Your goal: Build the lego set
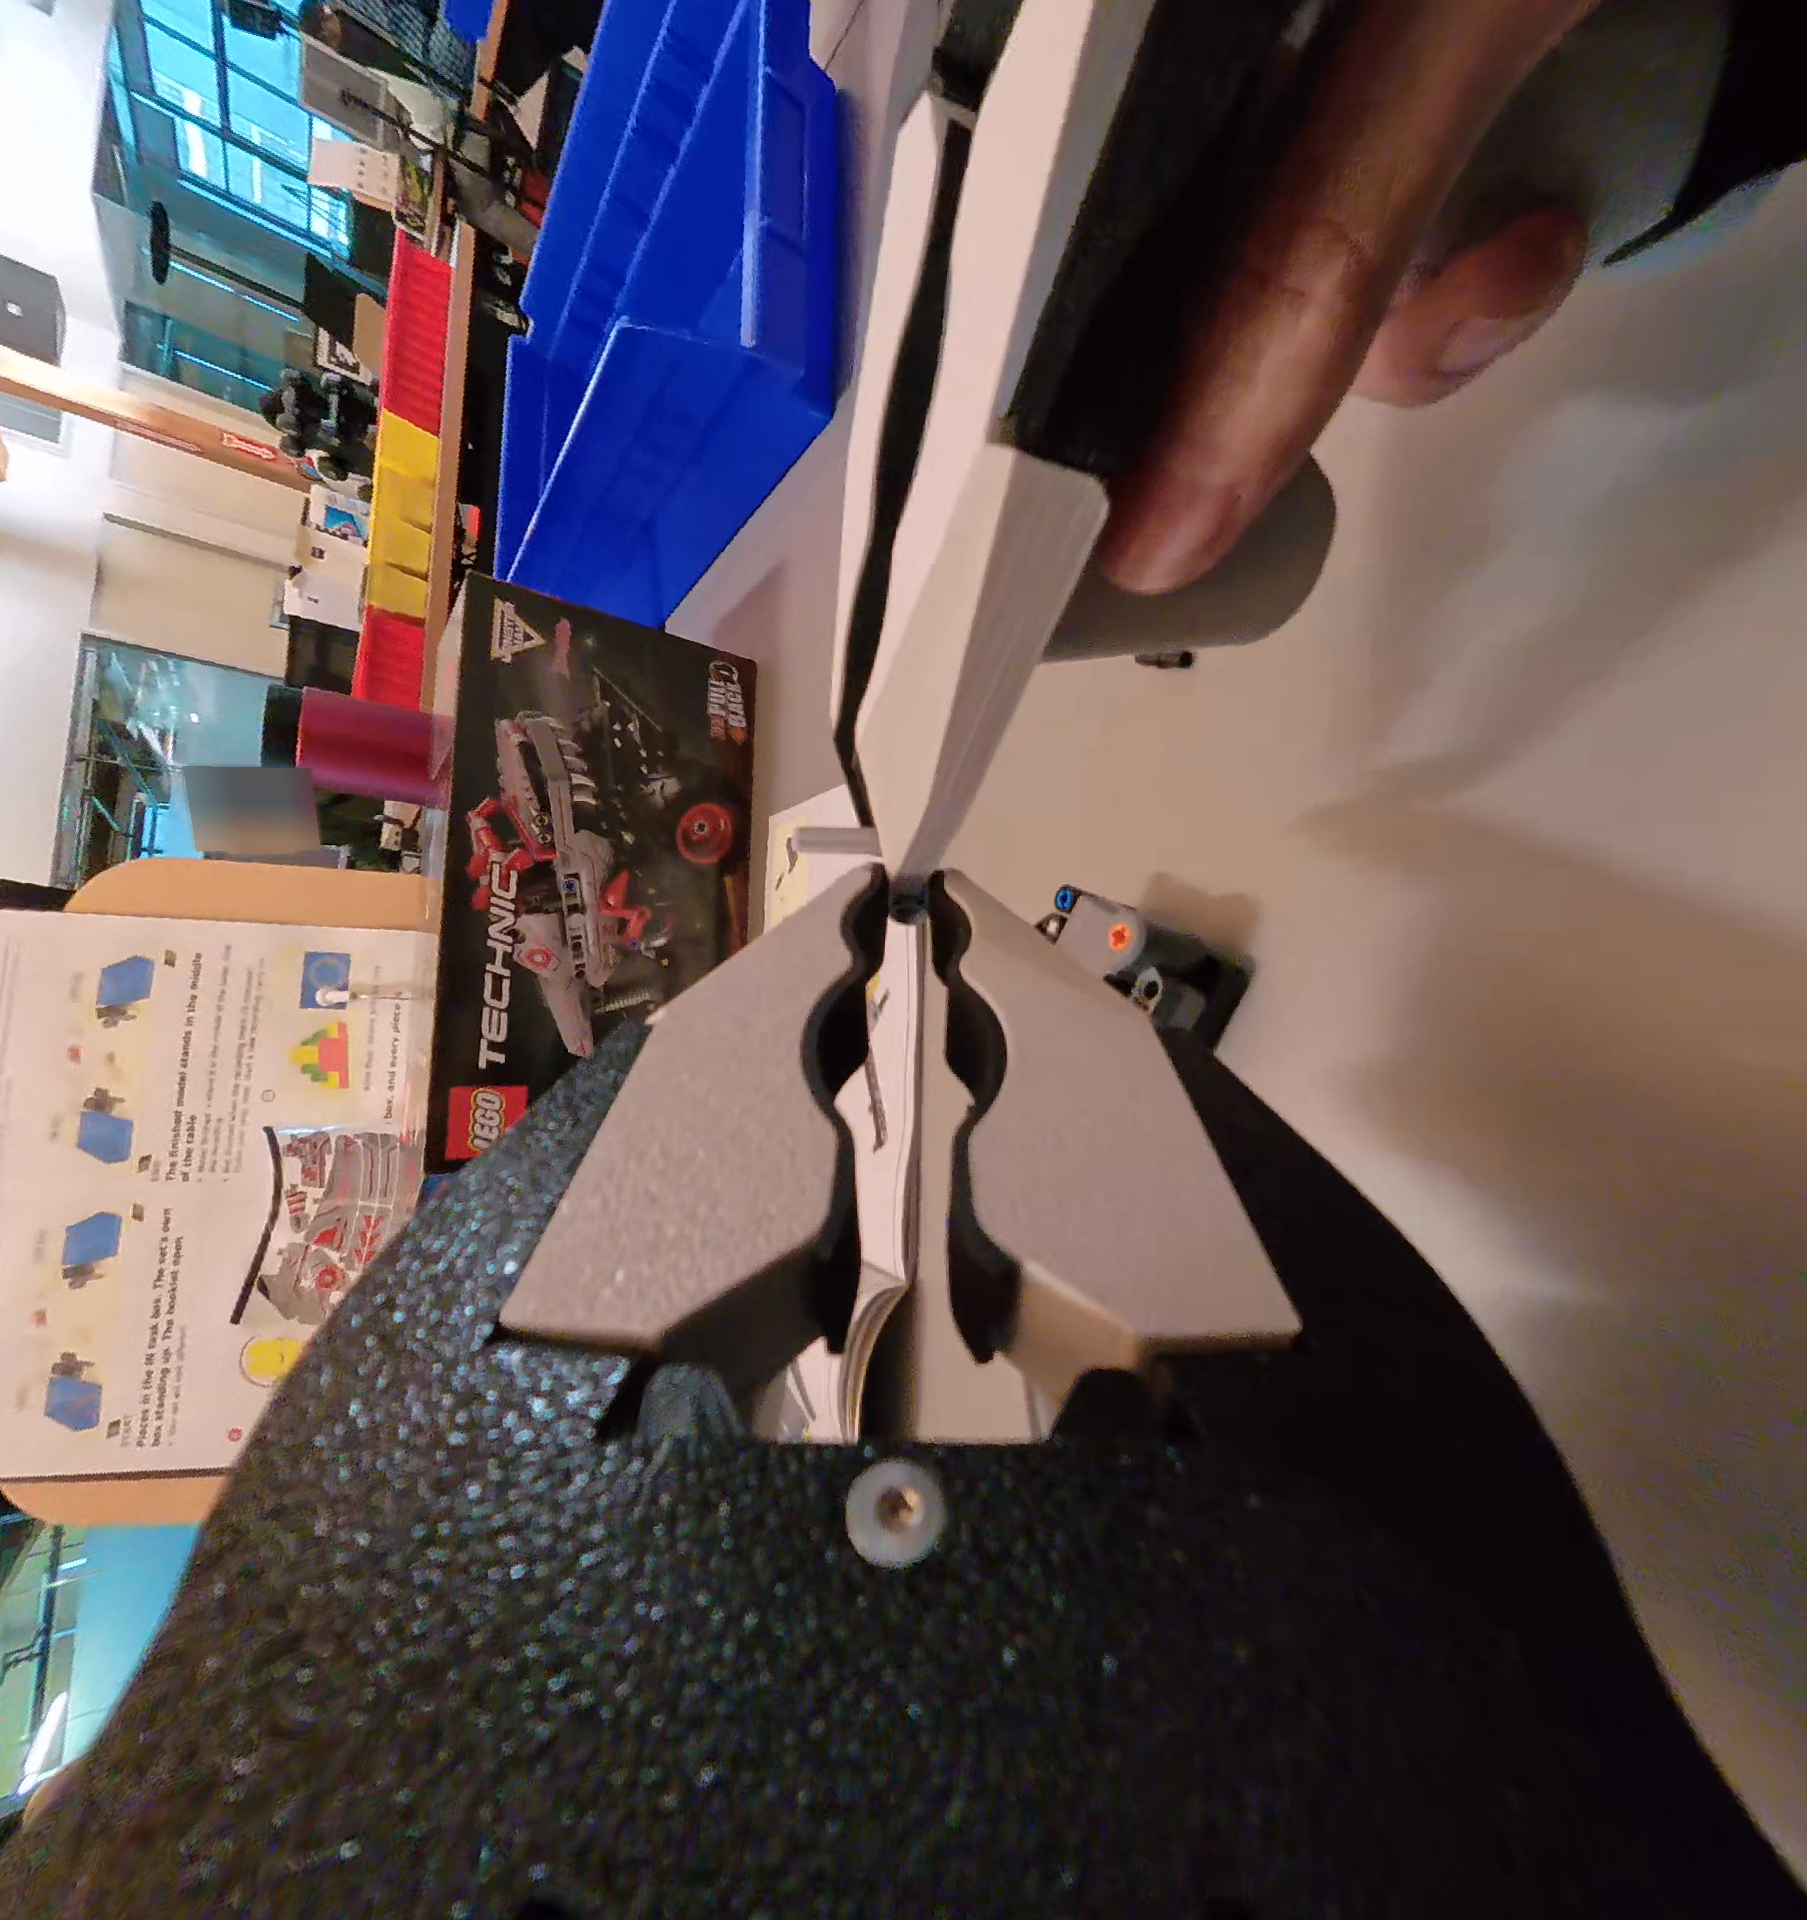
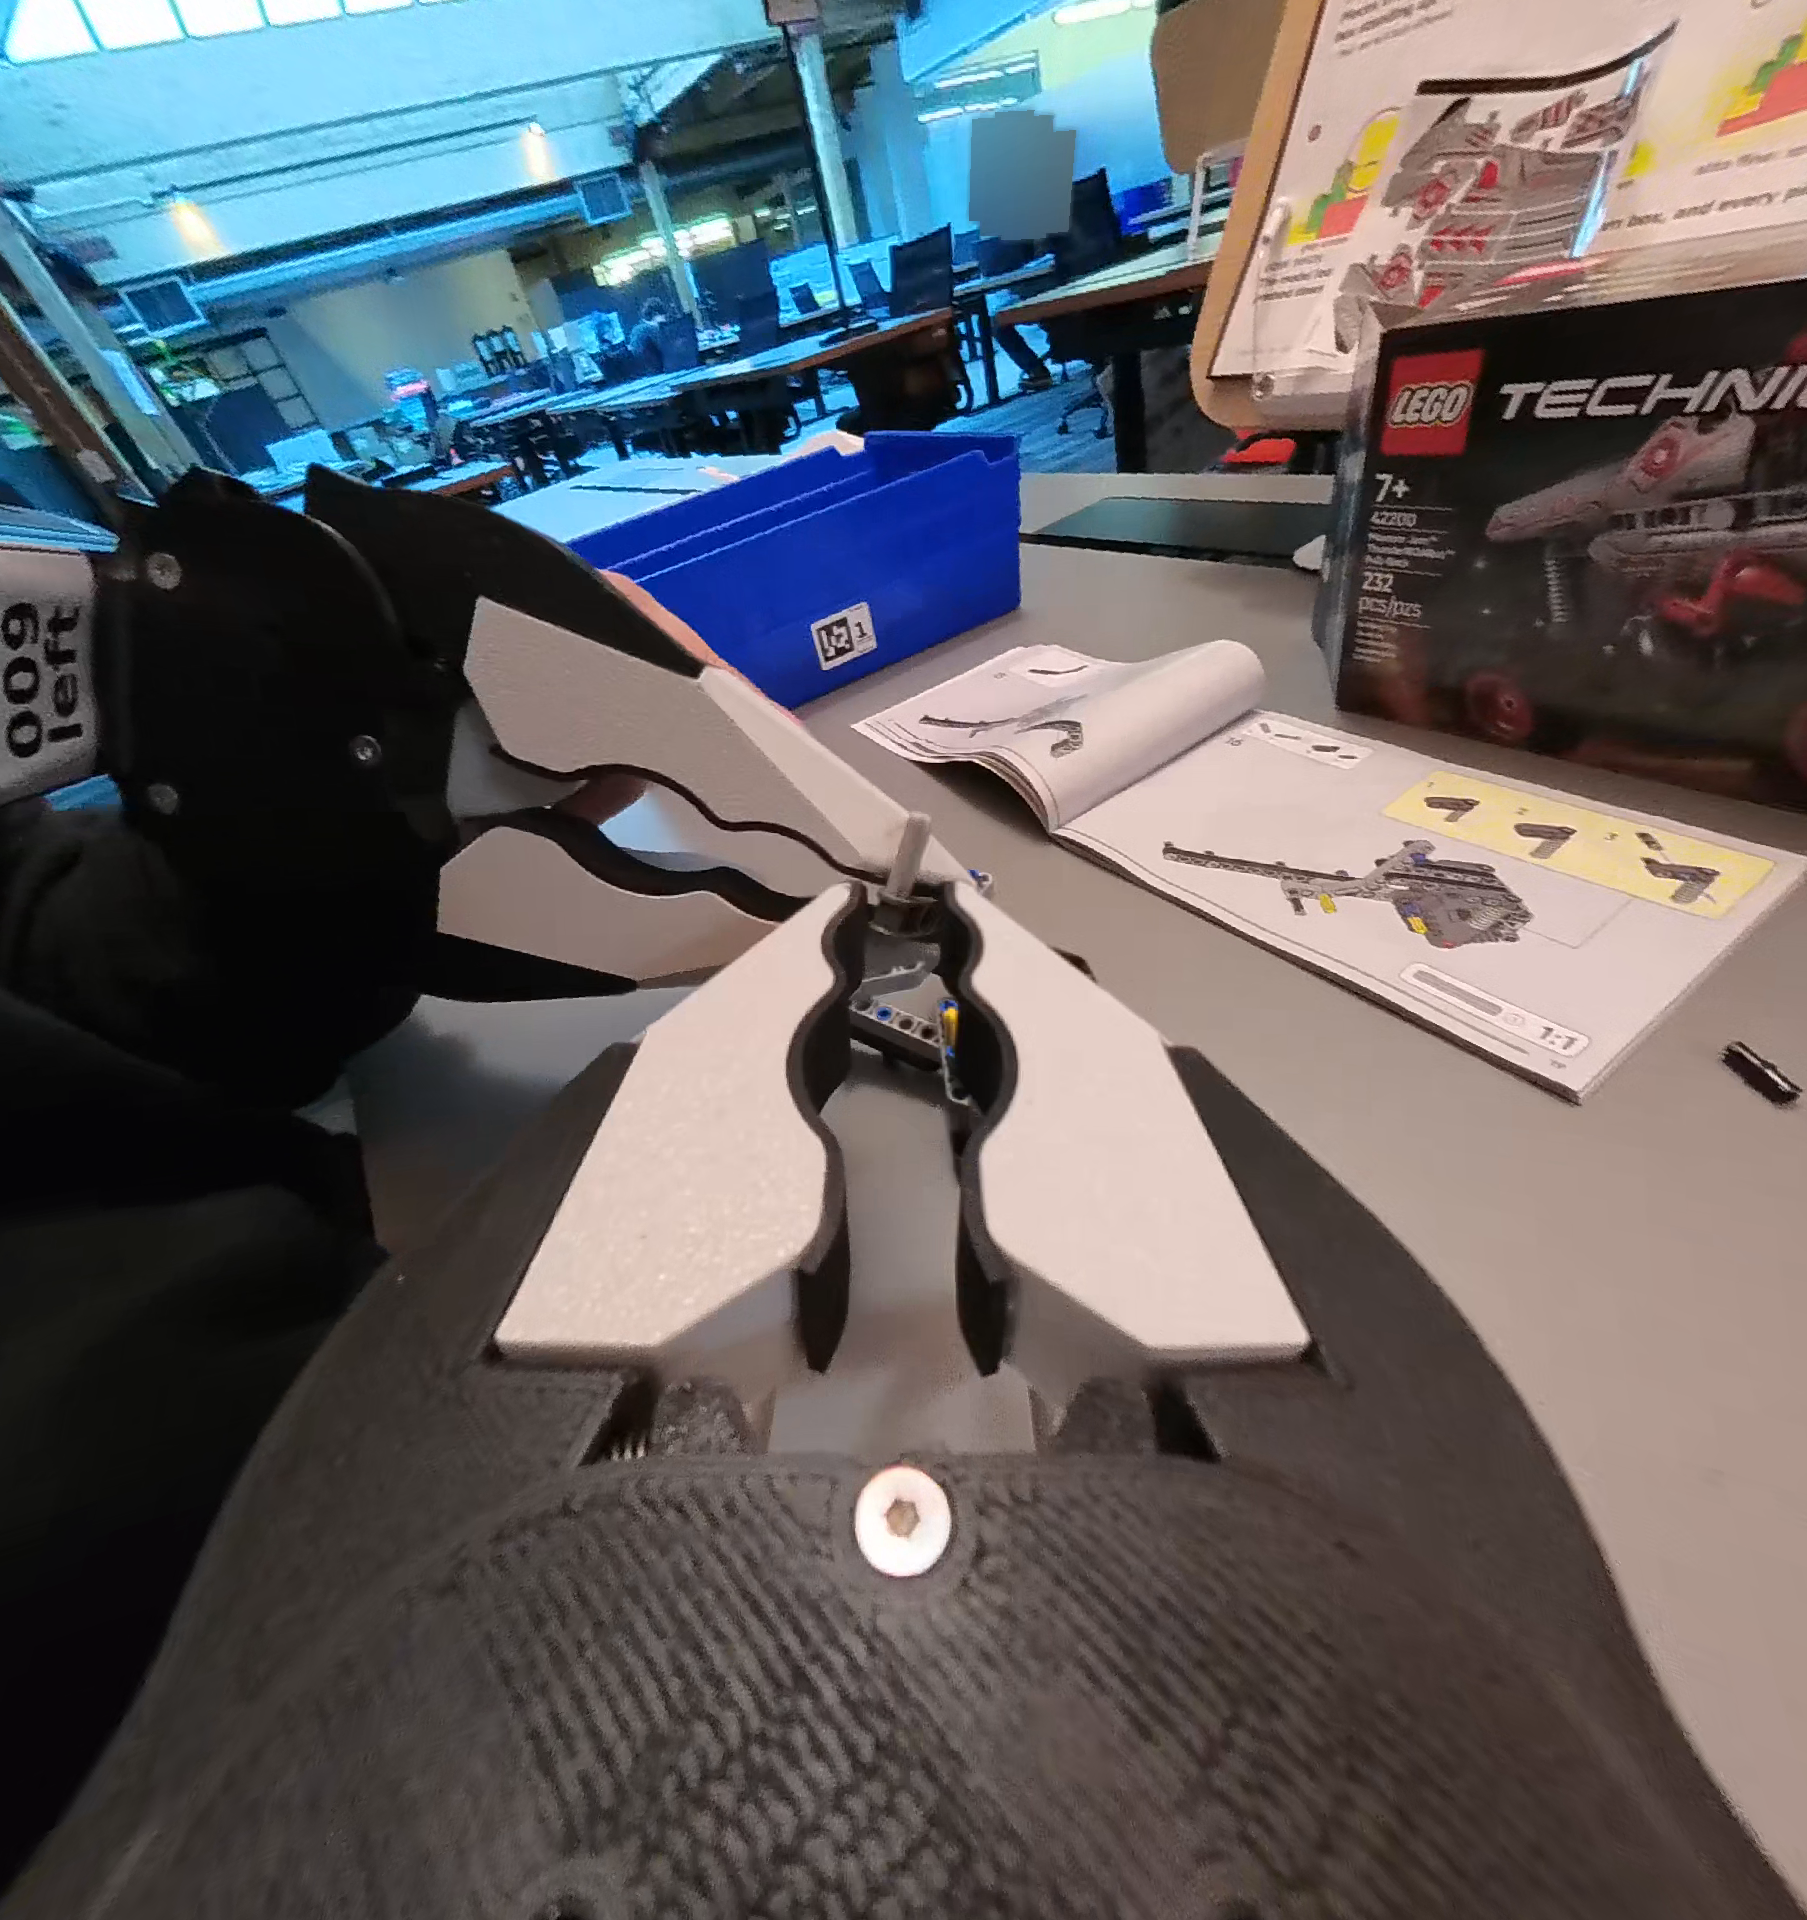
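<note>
My right gripper (image 2: 904,906) is shut on a small grey Lego piece (image 2: 904,920) with a light grey axle (image 2: 914,840) sticking up from it. My left gripper (image 1: 909,902) is shut on a small dark and blue piece (image 1: 909,909). Its tips touch the right gripper's tips. The left gripper comes in from the left in the right wrist view (image 2: 956,878). The right gripper reaches down from the top in the left wrist view (image 1: 914,857). A partly built grey and black assembly (image 2: 909,1029) with blue and yellow pins sits on the table below both; it also shows in the left wrist view (image 1: 1138,961).
The open instruction booklet (image 2: 1398,883) lies right of the grippers, with the Lego box (image 2: 1605,540) standing behind it. A blue bin (image 2: 826,561) is at the back. A small black piece (image 2: 1761,1072) lies beside the booklet. A printed sheet on a board (image 2: 1501,156) stands behind the box. The tips of both grippers are at nearly the same place.
</note>
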{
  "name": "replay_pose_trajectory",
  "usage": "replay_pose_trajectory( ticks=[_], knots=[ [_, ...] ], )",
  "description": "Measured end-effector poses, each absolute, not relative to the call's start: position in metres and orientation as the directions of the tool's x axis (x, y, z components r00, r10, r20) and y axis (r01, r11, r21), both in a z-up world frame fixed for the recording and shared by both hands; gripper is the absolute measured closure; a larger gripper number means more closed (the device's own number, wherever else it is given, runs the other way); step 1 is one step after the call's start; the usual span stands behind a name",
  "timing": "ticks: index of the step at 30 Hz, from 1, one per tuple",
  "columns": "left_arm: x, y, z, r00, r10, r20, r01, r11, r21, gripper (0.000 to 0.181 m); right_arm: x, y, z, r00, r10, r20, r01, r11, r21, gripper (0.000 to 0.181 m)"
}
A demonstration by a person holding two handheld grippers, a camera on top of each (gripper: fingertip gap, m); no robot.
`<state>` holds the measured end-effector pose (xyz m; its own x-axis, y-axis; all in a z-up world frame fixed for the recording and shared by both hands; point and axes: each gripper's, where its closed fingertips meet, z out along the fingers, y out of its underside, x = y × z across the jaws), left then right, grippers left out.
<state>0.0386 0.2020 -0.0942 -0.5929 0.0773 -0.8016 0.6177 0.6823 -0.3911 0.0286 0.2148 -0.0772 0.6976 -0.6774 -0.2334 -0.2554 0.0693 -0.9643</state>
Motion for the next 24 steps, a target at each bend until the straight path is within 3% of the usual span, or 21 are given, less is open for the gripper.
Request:
replay_pose_trajectory(
  ticks=[4,6,8,11,14,16,19,24],
  knots=[
    [0.034,0.198,-0.082,-0.619,0.018,-0.785,0.639,0.592,-0.491,0.175,0.030,0.212,-0.073,0.698,-0.679,-0.227,-0.239,0.079,-0.968,0.174],
    [0.027,0.197,-0.072,-0.681,-0.019,-0.732,0.626,0.504,-0.595,0.168,0.025,0.212,-0.060,0.728,-0.574,-0.376,-0.290,0.239,-0.927,0.175],
    [0.021,0.197,-0.063,-0.737,-0.030,-0.675,0.602,0.425,-0.676,0.176,0.021,0.209,-0.048,0.738,-0.425,-0.524,-0.363,0.404,-0.840,0.175],
    [0.012,0.201,-0.052,-0.805,-0.005,-0.593,0.563,0.304,-0.768,0.176,0.013,0.212,-0.039,0.764,-0.277,-0.582,-0.413,0.482,-0.772,0.175],
    [0.012,0.205,-0.059,-0.876,0.044,-0.480,0.465,0.333,-0.820,0.176,0.008,0.217,-0.036,0.782,-0.213,-0.587,-0.438,0.483,-0.758,0.175],
    [0.015,0.208,-0.067,-0.889,0.053,-0.455,0.435,0.405,-0.804,0.176,0.011,0.218,-0.041,0.796,-0.306,-0.522,-0.370,0.436,-0.820,0.174],
    [0.018,0.212,-0.077,-0.913,0.062,-0.404,0.383,0.479,-0.790,0.177,0.017,0.211,-0.046,0.801,-0.507,-0.320,-0.185,0.299,-0.936,0.156],
    [0.011,0.214,-0.079,-0.942,0.112,-0.317,0.331,0.468,-0.819,0.177,0.008,0.215,-0.054,0.782,-0.608,0.137,0.110,-0.082,-0.991,0.162]
  ],
)
